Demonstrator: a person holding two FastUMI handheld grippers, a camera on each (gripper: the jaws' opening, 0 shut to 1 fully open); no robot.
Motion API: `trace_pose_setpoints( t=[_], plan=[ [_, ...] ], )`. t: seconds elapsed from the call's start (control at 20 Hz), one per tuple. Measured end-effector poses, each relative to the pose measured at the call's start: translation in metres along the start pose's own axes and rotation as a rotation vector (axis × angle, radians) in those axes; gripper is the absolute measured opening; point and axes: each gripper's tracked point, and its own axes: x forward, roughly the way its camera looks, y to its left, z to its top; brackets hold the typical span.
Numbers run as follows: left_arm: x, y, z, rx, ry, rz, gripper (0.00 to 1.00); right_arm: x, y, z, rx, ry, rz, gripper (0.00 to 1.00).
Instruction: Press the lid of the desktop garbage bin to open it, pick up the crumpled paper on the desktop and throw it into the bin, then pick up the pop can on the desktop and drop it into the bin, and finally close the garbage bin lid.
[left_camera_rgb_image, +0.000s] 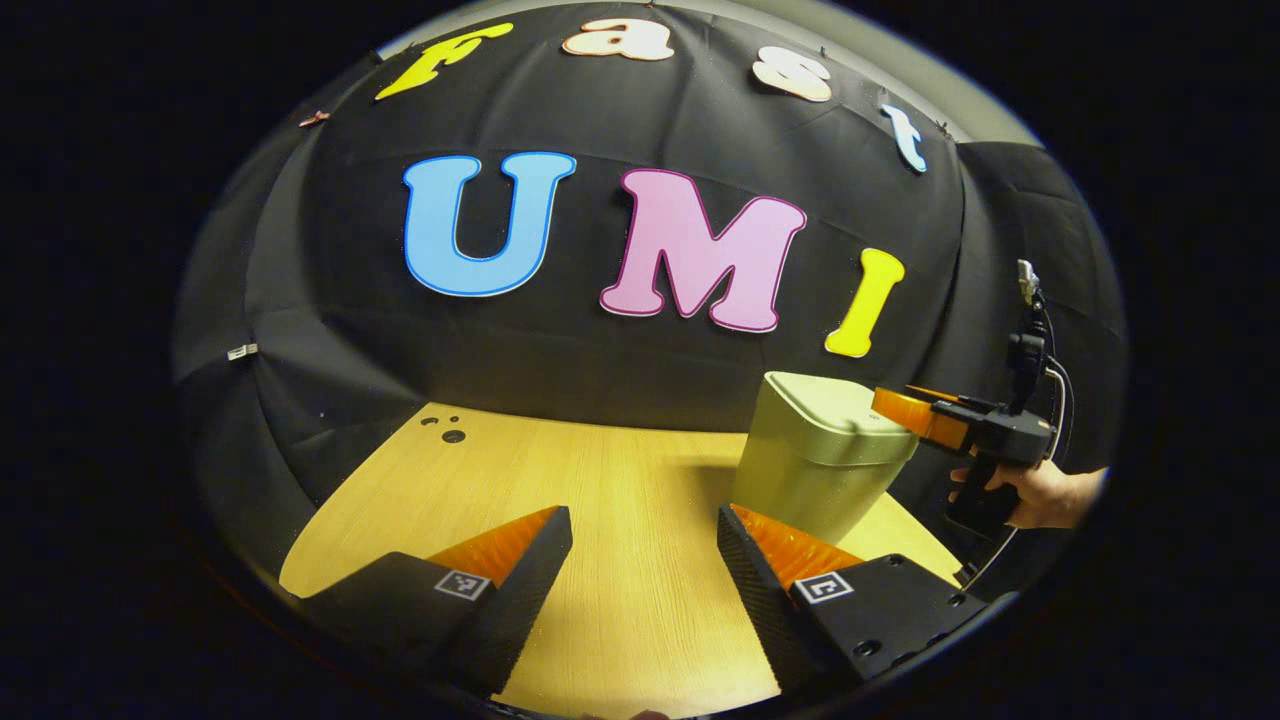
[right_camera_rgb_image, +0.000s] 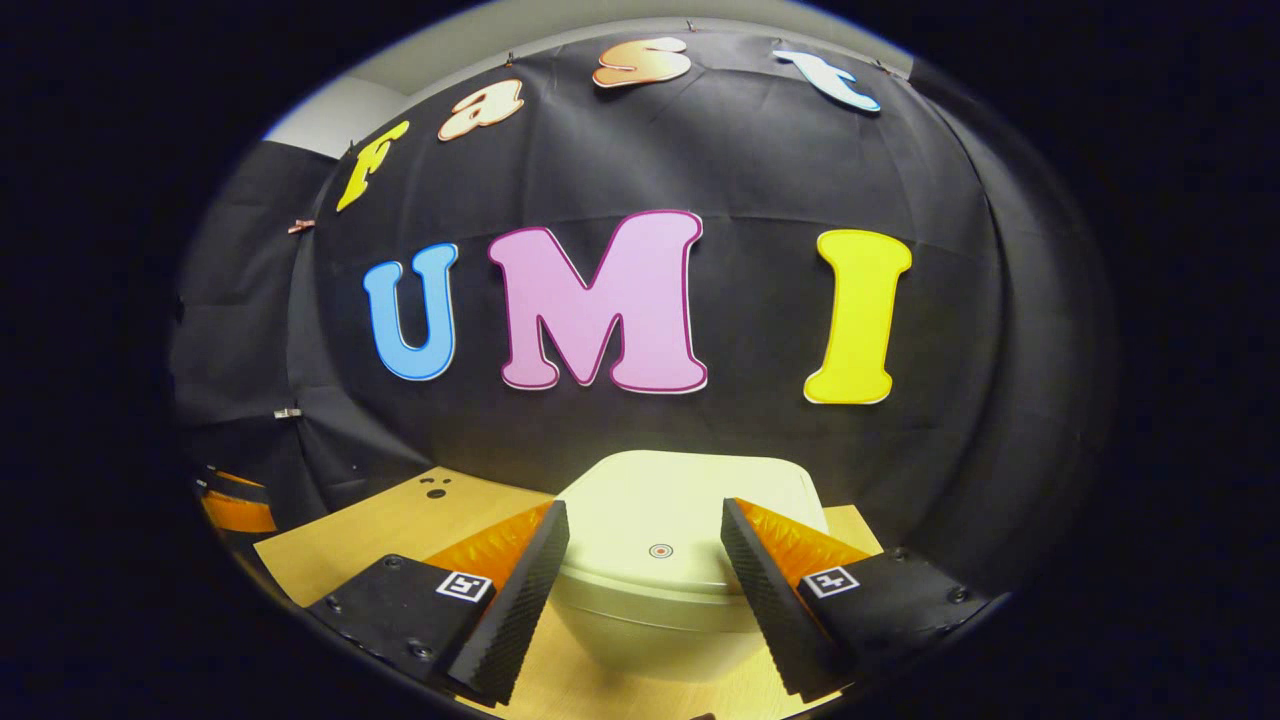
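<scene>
Right gripper (right_camera_rgb_image: 645, 560) hovers over the bin lid (right_camera_rgb_image: 690, 500), fingers spread wide and holding nothing; the small round press mark (right_camera_rgb_image: 660, 551) sits between my fingertips, slightly ahead. Lid is down, so what the bin holds I cannot tell.

Left gripper (left_camera_rgb_image: 645, 540) is low over bare table (left_camera_rgb_image: 560, 470), fingers equally wide, empty. From it, the garbage bin (left_camera_rgb_image: 820, 455) stands just beyond my right-hand finger, and the right gripper (left_camera_rgb_image: 905, 412) reaches in at lid height with a hand (left_camera_rgb_image: 1040, 495) behind it.

Paper and can: nowhere ahead of either pair of fingers.

Risks, as I judge them: open fingers straddle the mark, so pressing down may miss the latch or land off-centre; a sideways push could tip or slide this light bin.
</scene>
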Motion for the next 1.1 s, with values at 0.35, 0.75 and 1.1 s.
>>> trace_pose_setpoints(
  t=[0.35,0.75,1.1],
  plan=[
    [0.008,0.001,0.004,0.038,0.006,-0.086,0.95,-0.044,0.016,0.020,0.030,-0.038,-0.025,0.96],
    [0.015,-0.003,0.008,0.095,-0.005,-0.176,0.95,-0.092,0.038,0.019,-0.019,-0.031,-0.055,0.96],
    [0.016,-0.008,0.019,0.073,-0.034,-0.147,0.94,-0.103,0.045,0.036,-0.049,-0.049,-0.019,0.95]
  ],
)
